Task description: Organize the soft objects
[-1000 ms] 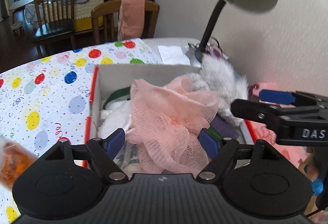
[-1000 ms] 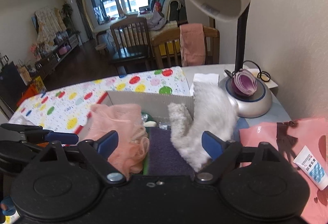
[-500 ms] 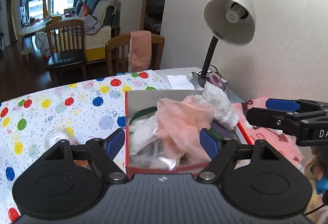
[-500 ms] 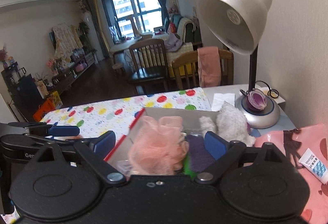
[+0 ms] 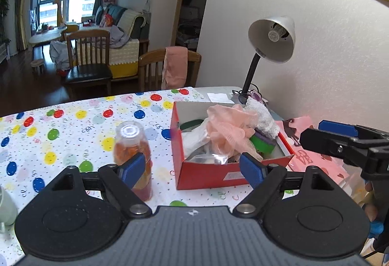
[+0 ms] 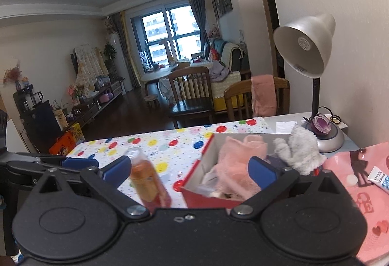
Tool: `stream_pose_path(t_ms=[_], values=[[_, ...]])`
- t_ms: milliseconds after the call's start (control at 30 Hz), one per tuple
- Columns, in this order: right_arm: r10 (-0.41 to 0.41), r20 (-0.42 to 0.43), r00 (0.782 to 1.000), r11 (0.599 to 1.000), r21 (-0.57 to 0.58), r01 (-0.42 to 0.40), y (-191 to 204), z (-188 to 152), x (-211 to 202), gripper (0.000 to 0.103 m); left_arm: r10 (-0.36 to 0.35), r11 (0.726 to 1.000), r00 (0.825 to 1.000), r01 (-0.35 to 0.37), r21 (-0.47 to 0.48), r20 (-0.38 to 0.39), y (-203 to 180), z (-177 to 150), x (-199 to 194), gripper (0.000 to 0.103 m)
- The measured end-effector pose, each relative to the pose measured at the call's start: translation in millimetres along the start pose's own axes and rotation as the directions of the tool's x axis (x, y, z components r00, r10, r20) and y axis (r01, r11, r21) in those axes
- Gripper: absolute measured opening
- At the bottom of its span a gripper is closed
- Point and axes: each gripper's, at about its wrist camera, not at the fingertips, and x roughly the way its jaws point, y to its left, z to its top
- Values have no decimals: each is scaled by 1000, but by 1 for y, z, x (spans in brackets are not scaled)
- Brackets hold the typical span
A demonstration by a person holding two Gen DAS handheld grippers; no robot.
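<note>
Table under a white cloth (image 5: 73, 129) printed with coloured balloons; pale wall to the right of both claws, gold-framed pictures high on it. Beyond the table's far edge: two wooden chairs, pink towel (image 5: 175, 66) draped over the nearer one, then dark floor, sofa, big window.

Ahead of the left gripper (image 5: 193, 169): red box (image 5: 206, 174), open-topped, stuffed with soft items. Peach mesh sponge (image 5: 231, 124) on top, grey fuzzy cloth (image 5: 261, 115) hanging over the far right corner, green and purple pieces under them. Orange-filled bottle (image 5: 132, 149) upright just left of the box, right behind the left finger. Silver desk lamp (image 5: 269, 39) past the box by the wall. Pink sheet (image 6: 357, 183) right of the box, white tube (image 6: 380, 179) lying on it.

Right gripper (image 6: 189, 172) same heading, box ahead and slightly right, bottle near its left finger.

Both claws released, nothing between the pads; jaws on both just opened further.

Versus a second earlier: both pulled back and up from over the box. Then sponge and fuzzy cloth filled the view between the fingers; now whole box, bottle and more of the room visible. Soft items left in the box.
</note>
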Motion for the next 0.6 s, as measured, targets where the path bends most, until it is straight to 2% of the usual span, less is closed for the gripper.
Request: stream_pose_path(t_ms=[167,300,600], values=[[-8,24,1000,1000,13,8,23,-11,-11,103,-11,1000,1000,10,10,21,5,-12,-21,86],[-21,34,999,1000,14,21,37,-22,-15,103,-28,999,998,27,20,55,8,-20,-37,99],[-53,61,997,998,40,50,52,-37,-28,103,-37,997,992,27,78,123,7,-33,-66,102]])
